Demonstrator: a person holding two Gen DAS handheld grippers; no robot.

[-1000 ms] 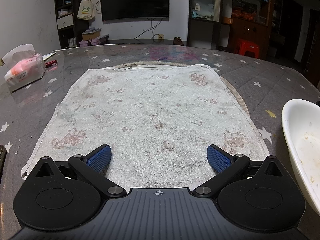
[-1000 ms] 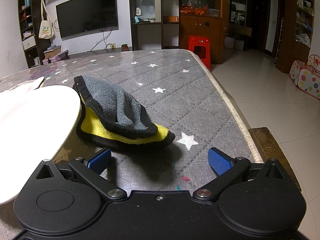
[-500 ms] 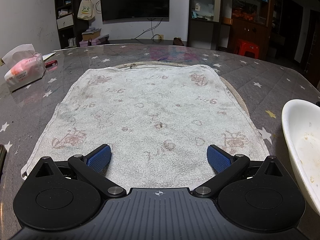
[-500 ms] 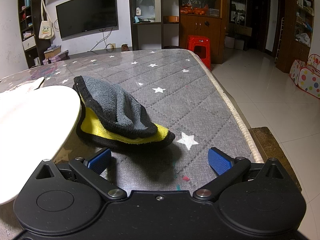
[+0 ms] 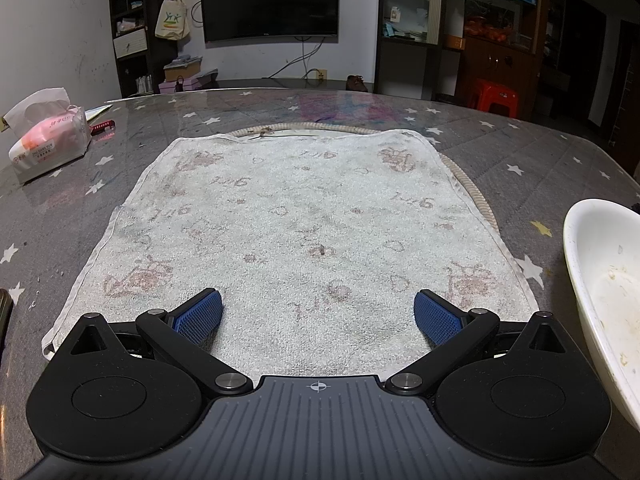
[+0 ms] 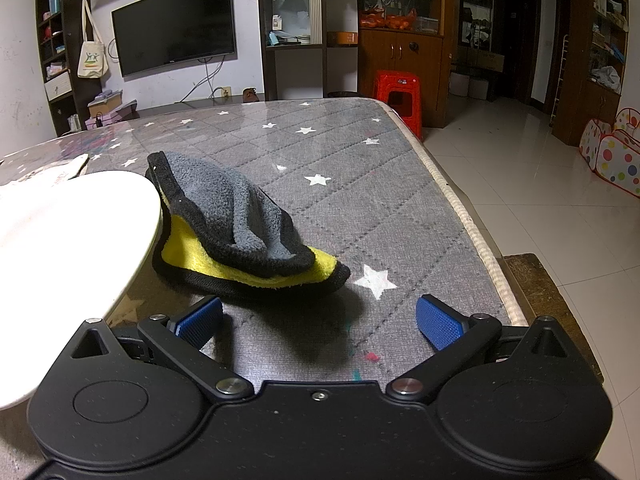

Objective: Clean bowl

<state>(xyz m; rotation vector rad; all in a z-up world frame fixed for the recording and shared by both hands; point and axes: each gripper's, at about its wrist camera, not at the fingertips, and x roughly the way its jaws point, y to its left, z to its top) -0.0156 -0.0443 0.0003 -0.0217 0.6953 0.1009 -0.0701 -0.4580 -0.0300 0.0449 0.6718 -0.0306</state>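
Bowl (image 5: pixel 608 300): a white, smooth-walled, glossy vessel sitting on the table at the right edge of the left wrist view, its curved inner wall flecked with dried yellowish-brown residue. From the right wrist view the same bowl (image 6: pixel 60 264) fills the left side as a broad, rounded white rim and outer wall.

Just beside that rim, touching or nearly so, lies a crumpled microfibre cloth (image 6: pixel 236 228), fleecy grey on one face, nubby yellow on the other, edged in black stitched binding, heaped in soft folds. It rests on the grey quilted tablecloth (image 6: pixel 384 208), printed with white stars and covered by a shiny clear sheet.

The left gripper (image 5: pixel 316 312) hovers low with its jaws spread wide and nothing between them; its blue fingertips (image 5: pixel 198 316) have a fine ribbed grid texture. Beneath and ahead of it a white terry towel (image 5: pixel 304 224) is spread flat, roughly rectangular, looped pile worn and marked with faded reddish prints. At far left stands a soft plastic tissue pack (image 5: pixel 48 140), a tissue poking from its top.

The right gripper (image 6: pixel 320 316) is likewise wide apart and holds nothing, with the cloth lying just ahead of its fingers.
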